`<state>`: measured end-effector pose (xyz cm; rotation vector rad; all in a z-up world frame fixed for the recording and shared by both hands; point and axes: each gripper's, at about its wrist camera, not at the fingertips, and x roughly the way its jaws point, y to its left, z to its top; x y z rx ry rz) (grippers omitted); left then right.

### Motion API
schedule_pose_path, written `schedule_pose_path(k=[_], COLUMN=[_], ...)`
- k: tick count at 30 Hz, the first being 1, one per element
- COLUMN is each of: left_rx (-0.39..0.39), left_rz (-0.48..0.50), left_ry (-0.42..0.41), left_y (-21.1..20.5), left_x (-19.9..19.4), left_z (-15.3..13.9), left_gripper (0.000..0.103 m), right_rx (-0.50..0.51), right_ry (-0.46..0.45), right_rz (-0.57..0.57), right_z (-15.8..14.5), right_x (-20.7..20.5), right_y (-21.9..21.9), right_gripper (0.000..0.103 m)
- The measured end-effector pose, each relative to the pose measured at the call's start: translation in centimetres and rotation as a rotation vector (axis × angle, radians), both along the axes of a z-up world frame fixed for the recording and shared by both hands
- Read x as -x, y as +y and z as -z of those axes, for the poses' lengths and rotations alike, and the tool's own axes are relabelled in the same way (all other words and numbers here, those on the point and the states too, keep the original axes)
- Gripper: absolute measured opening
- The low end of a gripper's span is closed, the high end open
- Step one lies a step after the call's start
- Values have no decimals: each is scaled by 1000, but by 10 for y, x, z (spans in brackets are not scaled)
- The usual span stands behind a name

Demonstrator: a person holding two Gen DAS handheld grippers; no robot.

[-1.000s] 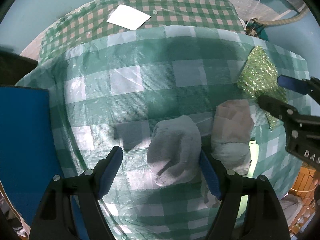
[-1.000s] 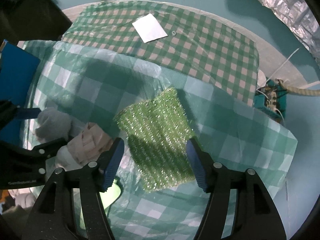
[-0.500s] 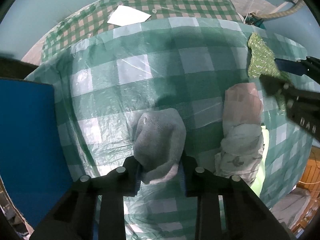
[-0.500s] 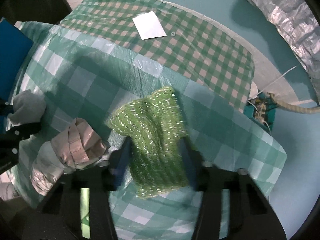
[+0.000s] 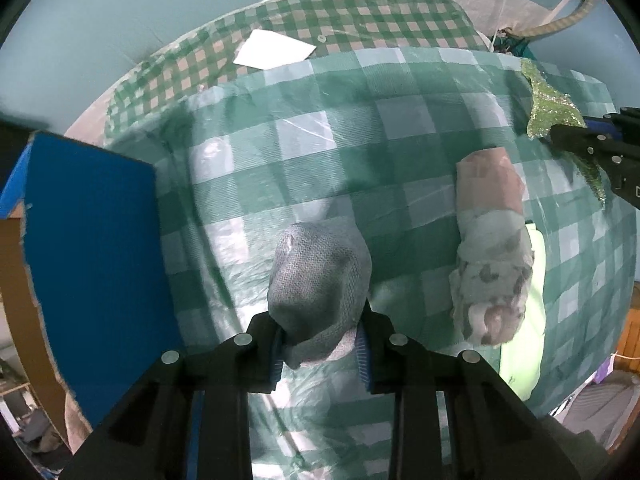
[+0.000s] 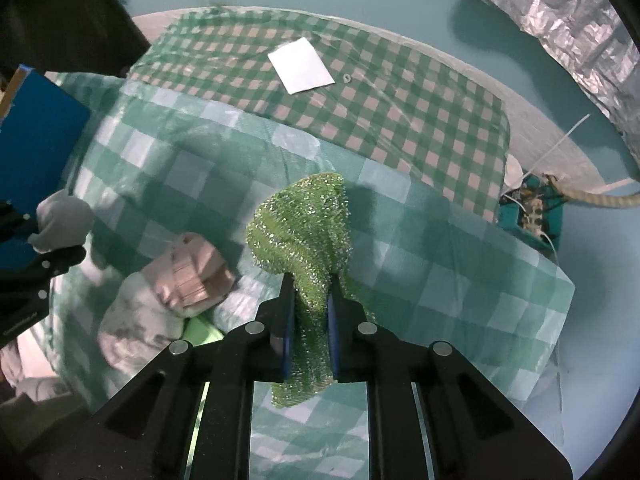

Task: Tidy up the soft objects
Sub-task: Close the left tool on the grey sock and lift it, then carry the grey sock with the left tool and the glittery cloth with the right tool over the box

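Observation:
My left gripper [image 5: 320,344] is shut on a rolled grey sock [image 5: 318,280], raised a little over the checked plastic cloth [image 5: 320,152]. That sock [image 6: 62,222] also shows at the left of the right wrist view. My right gripper [image 6: 311,320] is shut on a glittery green knitted cloth [image 6: 306,232], which bunches up and hangs between the blue pads. In the left wrist view the green cloth [image 5: 550,108] shows at the far right. A pink and white patterned bundle [image 5: 490,248] lies between the two grippers on the cloth; it appears again [image 6: 188,276] in the right wrist view.
A blue box [image 5: 92,256] stands at the left. A pale green flat item [image 5: 524,344] lies under the bundle. Farther back lie a small-checked cloth [image 6: 360,88] with a white card [image 6: 300,65] on it. A power strip with cables [image 6: 532,212] sits at the right.
Both grippers closed from wide open: the left on the grey sock, the right on the green cloth. Both then lifted slightly, and the green cloth bunched up off the table.

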<state>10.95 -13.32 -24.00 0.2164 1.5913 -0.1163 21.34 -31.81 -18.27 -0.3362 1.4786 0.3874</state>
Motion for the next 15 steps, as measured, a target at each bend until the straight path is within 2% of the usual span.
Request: schedule_pose_path(k=[15], left_rx=[-10], left_rz=[23], left_ry=[-90], left_y=[21], left_x=[29], left_z=[-54], left_gripper=[30], right_rx=[-71], right_ry=[-31], right_rz=[-18], right_z=[-52], right_x=[30], right_y=[21], right_gripper=[12])
